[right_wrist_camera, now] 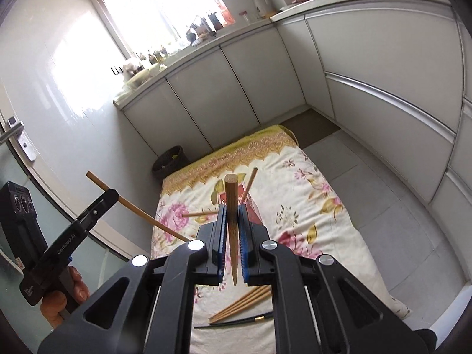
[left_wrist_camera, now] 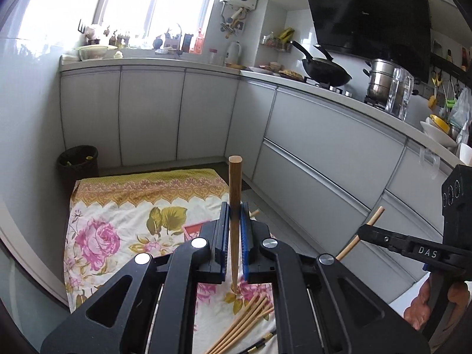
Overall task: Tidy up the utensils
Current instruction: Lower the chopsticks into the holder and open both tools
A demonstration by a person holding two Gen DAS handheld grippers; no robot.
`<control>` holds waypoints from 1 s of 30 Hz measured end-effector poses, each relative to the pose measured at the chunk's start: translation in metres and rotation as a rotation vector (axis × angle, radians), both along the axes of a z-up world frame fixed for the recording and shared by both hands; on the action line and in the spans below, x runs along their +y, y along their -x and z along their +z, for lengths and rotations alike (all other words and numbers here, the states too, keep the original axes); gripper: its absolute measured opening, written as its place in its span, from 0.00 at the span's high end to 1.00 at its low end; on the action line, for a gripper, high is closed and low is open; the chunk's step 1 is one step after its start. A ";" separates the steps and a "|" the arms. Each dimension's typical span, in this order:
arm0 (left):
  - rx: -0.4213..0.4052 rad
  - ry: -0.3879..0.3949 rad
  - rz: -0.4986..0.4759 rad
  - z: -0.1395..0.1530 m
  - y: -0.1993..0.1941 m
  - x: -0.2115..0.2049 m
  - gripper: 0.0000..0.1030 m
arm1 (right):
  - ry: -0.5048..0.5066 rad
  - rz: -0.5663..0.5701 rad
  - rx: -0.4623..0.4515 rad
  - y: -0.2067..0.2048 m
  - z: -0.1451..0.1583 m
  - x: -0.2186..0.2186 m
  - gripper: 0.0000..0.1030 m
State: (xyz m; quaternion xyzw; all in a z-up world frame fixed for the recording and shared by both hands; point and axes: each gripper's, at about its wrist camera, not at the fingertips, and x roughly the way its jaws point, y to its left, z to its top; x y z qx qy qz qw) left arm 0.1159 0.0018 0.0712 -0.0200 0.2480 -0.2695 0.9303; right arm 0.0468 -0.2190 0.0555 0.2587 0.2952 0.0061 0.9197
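My left gripper [left_wrist_camera: 234, 215] is shut on a wooden chopstick [left_wrist_camera: 235, 183] that stands upright between its blue pads. My right gripper [right_wrist_camera: 232, 214] is shut on a second wooden chopstick [right_wrist_camera: 231, 197], also upright. Each gripper shows in the other's view: the right one [left_wrist_camera: 364, 230] at the right, the left one [right_wrist_camera: 112, 196] at the left, each with its chopstick crossing the jaws. Several loose wooden chopsticks [left_wrist_camera: 244, 321] and a black chopstick [right_wrist_camera: 236, 321] lie on the floral cloth [right_wrist_camera: 309, 206] below. A red box [right_wrist_camera: 252, 203] with chopsticks in it stands on the cloth.
The cloth lies on the kitchen floor between white cabinets [left_wrist_camera: 324, 153]. A dark wastebasket [left_wrist_camera: 78, 162] stands in the corner. A wok [left_wrist_camera: 324, 70] and steel pot [left_wrist_camera: 380, 82] sit on the counter. A glass door with a handle [right_wrist_camera: 14, 132] is at the left.
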 end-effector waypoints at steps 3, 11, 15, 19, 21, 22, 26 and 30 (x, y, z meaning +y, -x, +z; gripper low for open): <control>-0.030 0.006 0.054 0.014 -0.015 -0.005 0.94 | -0.020 -0.005 -0.049 -0.011 0.020 -0.009 0.92; -0.064 -0.027 0.153 0.020 -0.075 -0.025 0.94 | 0.031 -0.009 -0.157 -0.052 0.060 -0.014 0.92; -0.033 -0.048 0.176 0.004 -0.107 -0.028 0.94 | 0.057 -0.014 -0.167 -0.084 0.063 -0.014 0.92; 0.024 -0.031 0.182 -0.015 -0.131 -0.026 0.94 | 0.055 -0.014 -0.158 -0.112 0.054 -0.015 0.92; 0.053 -0.035 0.181 -0.026 -0.141 -0.028 0.94 | 0.064 -0.009 -0.150 -0.124 0.047 -0.013 0.92; 0.065 -0.042 0.183 -0.032 -0.145 -0.029 0.94 | 0.069 -0.008 -0.150 -0.128 0.044 -0.013 0.92; 0.138 -0.048 0.169 -0.054 -0.157 -0.031 0.91 | 0.081 -0.001 -0.146 -0.149 0.031 -0.009 0.92; 0.144 -0.039 0.170 -0.058 -0.159 -0.030 0.84 | 0.084 0.004 -0.139 -0.168 0.018 -0.004 0.92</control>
